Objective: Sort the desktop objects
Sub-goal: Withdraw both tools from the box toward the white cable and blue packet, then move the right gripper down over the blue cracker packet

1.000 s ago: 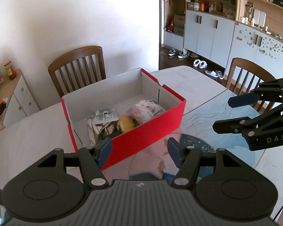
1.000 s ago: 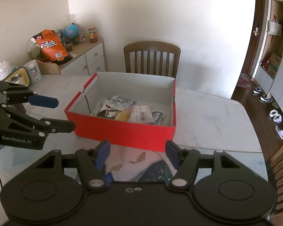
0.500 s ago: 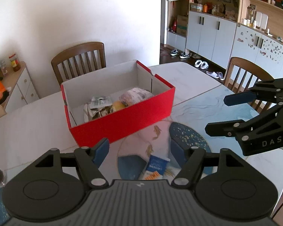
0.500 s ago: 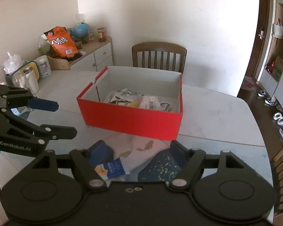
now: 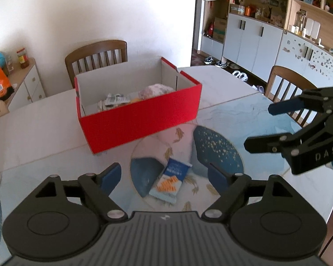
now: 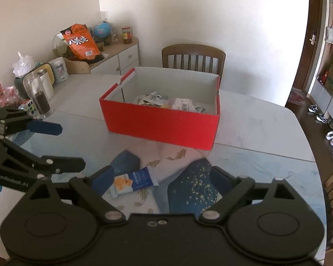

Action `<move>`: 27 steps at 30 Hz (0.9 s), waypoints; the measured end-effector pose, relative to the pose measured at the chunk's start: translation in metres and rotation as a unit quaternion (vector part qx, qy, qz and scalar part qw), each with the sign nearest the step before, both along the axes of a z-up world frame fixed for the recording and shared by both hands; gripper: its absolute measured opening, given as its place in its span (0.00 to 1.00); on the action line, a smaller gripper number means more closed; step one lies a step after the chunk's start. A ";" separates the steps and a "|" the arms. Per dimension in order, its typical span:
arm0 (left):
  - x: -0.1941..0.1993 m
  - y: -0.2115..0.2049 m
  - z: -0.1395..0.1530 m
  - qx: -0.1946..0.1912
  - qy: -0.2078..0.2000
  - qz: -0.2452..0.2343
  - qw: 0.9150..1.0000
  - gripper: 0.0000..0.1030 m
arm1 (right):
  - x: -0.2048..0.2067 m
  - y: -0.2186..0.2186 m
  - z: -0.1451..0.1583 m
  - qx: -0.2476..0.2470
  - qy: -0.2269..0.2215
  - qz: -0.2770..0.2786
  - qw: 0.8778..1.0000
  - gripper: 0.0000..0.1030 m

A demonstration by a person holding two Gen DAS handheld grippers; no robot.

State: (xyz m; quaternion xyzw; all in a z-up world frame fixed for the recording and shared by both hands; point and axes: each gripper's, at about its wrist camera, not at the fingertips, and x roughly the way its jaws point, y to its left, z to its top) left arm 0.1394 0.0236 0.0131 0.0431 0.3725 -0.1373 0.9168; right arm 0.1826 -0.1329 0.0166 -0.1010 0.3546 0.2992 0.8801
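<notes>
My left hand-held gripper pulled back from the red box, jaws opening wider, nothing between them, my right hand-held gripper backed off too, jaws opening, a blue snack packet now showing on the table

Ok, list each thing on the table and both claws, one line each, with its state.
Red cardboard box: lidless, upright, partly filled with packets.
Blue-and-white snack packet: flat on the patterned table mat, outside the box, ungripped.
Left claw: jaws opening, packet below them, pads not touching it.
Right claw: jaws opening, nothing gripped.
Clear glass jar with dark contents: upright, roughly a third full.
Rubik's cube: scrambled.
</notes>
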 end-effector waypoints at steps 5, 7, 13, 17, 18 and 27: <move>-0.007 0.007 -0.018 -0.008 0.005 -0.002 1.000 0.99 | -0.005 0.005 -0.008 -0.005 -0.002 -0.001 1.000 0.95; -0.010 0.011 -0.027 -0.009 0.002 -0.004 1.000 1.00 | -0.005 0.008 -0.012 -0.008 -0.003 -0.003 1.000 0.95; -0.014 0.025 -0.052 -0.011 0.015 -0.010 1.000 1.00 | -0.004 0.020 -0.031 -0.006 0.009 -0.022 1.000 0.95; -0.015 0.029 -0.070 -0.004 0.025 -0.023 0.999 1.00 | -0.005 0.031 -0.046 -0.012 0.021 -0.030 0.999 0.95; -0.015 0.031 -0.075 -0.005 0.029 -0.026 0.999 1.00 | -0.005 0.033 -0.049 -0.013 0.022 -0.031 0.999 0.95; -0.011 0.039 -0.105 -0.009 0.049 -0.029 0.998 1.00 | 0.000 0.049 -0.070 -0.021 0.039 -0.054 0.998 0.95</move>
